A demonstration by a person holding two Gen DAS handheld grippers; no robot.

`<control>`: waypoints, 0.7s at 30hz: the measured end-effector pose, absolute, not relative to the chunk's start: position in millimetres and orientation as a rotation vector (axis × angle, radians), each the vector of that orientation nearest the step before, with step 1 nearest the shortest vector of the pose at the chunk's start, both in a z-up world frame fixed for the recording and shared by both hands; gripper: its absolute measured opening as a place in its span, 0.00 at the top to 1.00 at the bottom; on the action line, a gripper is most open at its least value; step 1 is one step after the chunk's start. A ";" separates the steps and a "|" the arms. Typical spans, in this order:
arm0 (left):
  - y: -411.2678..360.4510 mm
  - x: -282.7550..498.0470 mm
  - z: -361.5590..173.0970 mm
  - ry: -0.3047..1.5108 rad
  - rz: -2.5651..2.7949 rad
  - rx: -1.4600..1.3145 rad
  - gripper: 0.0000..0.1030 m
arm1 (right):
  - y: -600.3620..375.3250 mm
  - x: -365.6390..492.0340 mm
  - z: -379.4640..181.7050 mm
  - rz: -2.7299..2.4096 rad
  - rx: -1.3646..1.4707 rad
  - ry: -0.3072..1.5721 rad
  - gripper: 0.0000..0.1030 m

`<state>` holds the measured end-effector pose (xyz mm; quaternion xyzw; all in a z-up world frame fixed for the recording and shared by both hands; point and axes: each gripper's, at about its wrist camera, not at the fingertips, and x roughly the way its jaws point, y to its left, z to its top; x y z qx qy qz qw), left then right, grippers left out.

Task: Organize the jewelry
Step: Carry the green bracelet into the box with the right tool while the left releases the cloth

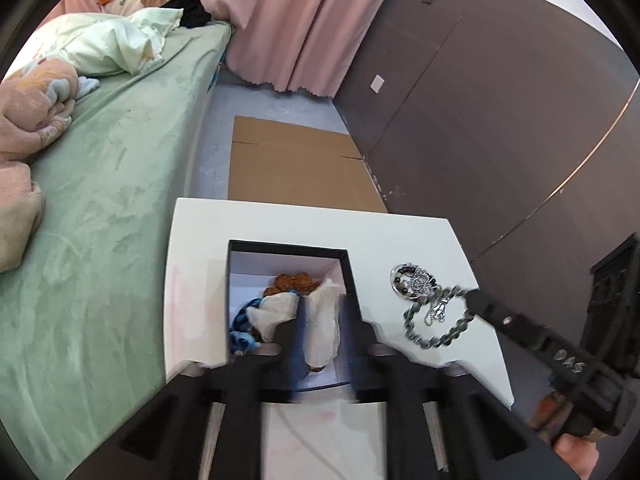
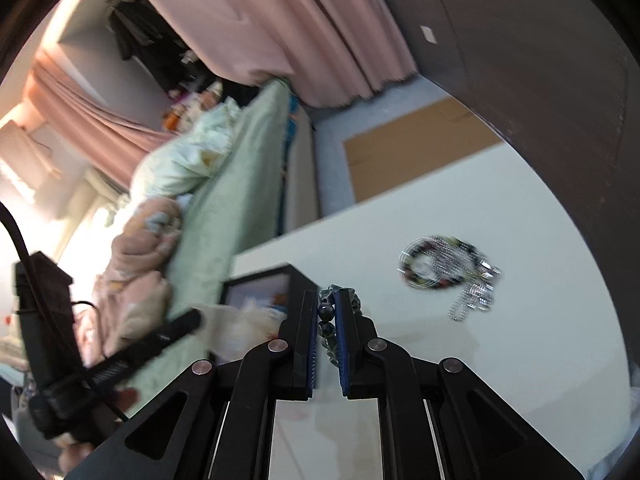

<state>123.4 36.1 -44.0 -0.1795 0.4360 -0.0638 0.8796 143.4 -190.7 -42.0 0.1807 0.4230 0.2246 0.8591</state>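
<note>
A black jewelry box (image 1: 347, 280) with a white inside stands on the white table (image 1: 400, 236). In it lie an orange-brown piece (image 1: 294, 282) and a blue piece (image 1: 242, 322). My left gripper (image 1: 306, 312) has cloth-wrapped fingertips, is open and reaches into the box. My right gripper (image 2: 328, 308) is shut on a dark grey-green bead bracelet (image 2: 326, 316), which shows in the left wrist view (image 1: 438, 334). A pile of silver and beaded jewelry (image 1: 414, 282) lies on the table to the right of the box, also in the right wrist view (image 2: 448, 268).
A bed with a green sheet (image 1: 100, 208) and bedding runs along the table's left side. Flat cardboard (image 1: 296, 164) lies on the floor beyond the table. A brown wall (image 1: 480, 120) and pink curtains (image 1: 288, 20) stand behind.
</note>
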 end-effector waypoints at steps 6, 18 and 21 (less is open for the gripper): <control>47.9 115.3 -36.3 0.860 -0.116 -0.390 0.12 | -173.0 133.7 -27.2 0.561 0.404 0.802 0.90; 80.2 106.1 -30.0 0.811 -0.045 -0.452 0.12 | -130.4 133.5 -32.6 0.627 0.363 0.789 0.90; 84.5 101.7 -25.7 0.782 -0.047 -0.462 0.12 | -114.8 139.5 -43.7 0.644 0.329 0.853 0.88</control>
